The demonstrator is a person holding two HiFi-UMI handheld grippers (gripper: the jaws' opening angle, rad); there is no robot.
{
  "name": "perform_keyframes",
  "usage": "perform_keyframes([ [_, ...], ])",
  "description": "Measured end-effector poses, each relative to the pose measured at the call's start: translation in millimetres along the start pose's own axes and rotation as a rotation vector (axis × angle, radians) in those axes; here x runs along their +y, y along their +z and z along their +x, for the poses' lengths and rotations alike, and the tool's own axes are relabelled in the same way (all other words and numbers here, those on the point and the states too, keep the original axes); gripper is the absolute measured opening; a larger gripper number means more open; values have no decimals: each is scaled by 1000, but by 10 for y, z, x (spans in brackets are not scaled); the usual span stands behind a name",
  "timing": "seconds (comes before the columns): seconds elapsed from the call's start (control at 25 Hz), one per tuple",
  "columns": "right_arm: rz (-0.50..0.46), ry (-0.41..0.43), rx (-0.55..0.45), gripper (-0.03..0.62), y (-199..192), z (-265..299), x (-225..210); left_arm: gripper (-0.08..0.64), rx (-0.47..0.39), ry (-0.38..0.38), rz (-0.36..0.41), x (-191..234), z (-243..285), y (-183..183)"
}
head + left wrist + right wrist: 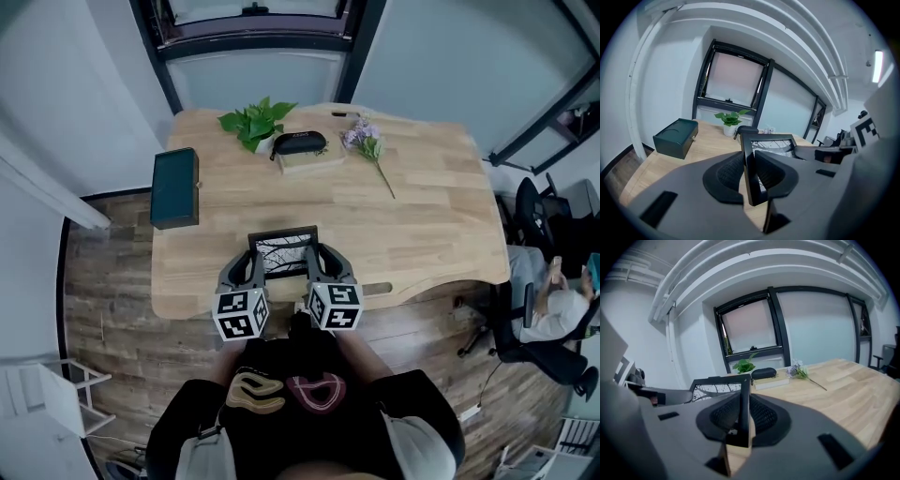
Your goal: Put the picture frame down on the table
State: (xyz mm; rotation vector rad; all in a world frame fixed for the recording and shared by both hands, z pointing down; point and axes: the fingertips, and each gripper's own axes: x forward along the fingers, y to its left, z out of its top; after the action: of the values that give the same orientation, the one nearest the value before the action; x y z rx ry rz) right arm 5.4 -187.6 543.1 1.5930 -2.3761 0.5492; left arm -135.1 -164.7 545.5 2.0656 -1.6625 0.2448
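Person: a person in a dark top with a looped print [298,394] stands at the table's near edge, seen from above, with a gripper in each hand.
Left gripper: the grey two-jaw left gripper [246,269] is clenched on the frame's left side bar.
Right gripper: the grey two-jaw right gripper [324,265] grasps the right side bar in the same way.
Picture frame: a black rectangular picture frame with a bare-branch print [284,249] is held between both grippers over the table's near edge. Whether it touches the wood cannot be told.
Table: a light wooden table with rounded corners [431,225].
Left edge: a dark green rectangular box [174,187] sits well apart from the frame.
Far edge: a leafy green potted plant [255,122] stands here. Beside it a black oval zip case [300,142] lies on a pale flat block [311,164]. To the right lies a long-stemmed sprig of pale purple flowers [371,150]. All are well apart from the frame.
Beyond: a black-framed window [253,42].
Right side: a black office chair [532,211] and a seated person [553,305].
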Motion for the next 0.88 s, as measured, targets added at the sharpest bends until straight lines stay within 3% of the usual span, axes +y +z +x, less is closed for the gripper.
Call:
perform_keyframes([
  [0.48,-20,38,52,73,350,475,-532,83,29,42,-17,-224,657,286],
  [0.88,-45,89,115,73,349,808,-763,83,74,93,-43,-238,1013,284],
])
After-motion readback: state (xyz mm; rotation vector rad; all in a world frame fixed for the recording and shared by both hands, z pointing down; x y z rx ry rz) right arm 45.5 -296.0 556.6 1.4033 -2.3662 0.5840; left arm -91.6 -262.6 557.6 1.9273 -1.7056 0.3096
